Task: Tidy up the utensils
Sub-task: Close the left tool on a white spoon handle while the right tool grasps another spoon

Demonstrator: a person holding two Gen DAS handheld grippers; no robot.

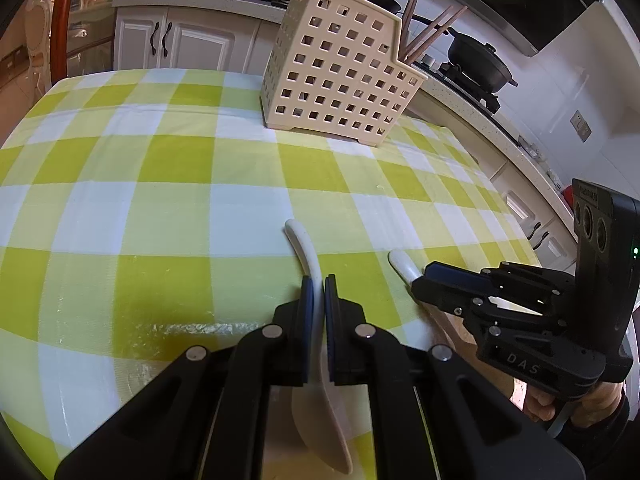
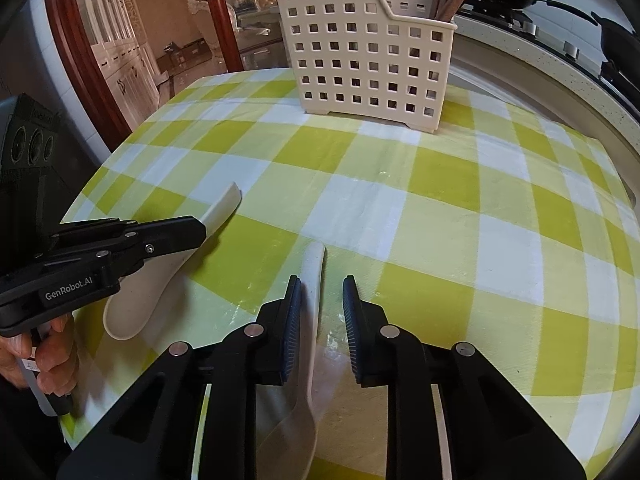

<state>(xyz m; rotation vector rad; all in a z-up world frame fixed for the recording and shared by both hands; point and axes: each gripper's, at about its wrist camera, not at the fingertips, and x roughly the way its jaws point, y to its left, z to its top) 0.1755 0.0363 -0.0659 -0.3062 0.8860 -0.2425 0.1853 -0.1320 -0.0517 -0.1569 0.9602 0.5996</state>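
Observation:
Two white ceramic spoons lie on the green-checked tablecloth. My left gripper (image 1: 319, 286) is shut on the handle of the left spoon (image 1: 306, 246), which also shows in the right wrist view (image 2: 160, 280). My right gripper (image 2: 322, 292) is open around the handle of the right spoon (image 2: 314, 280), its left pad close against it. The right gripper also shows in the left wrist view (image 1: 426, 276), over that spoon's handle (image 1: 402, 264). A cream perforated utensil holder (image 1: 340, 76) with wooden chopsticks (image 1: 430, 34) stands at the far side of the table; it also shows in the right wrist view (image 2: 366, 52).
The table (image 1: 160, 184) ends at the right near a kitchen counter with a stove and black pot (image 1: 480, 60). White cabinets (image 1: 176, 42) stand behind the table. A doorway with a wooden frame (image 2: 80, 60) lies at far left.

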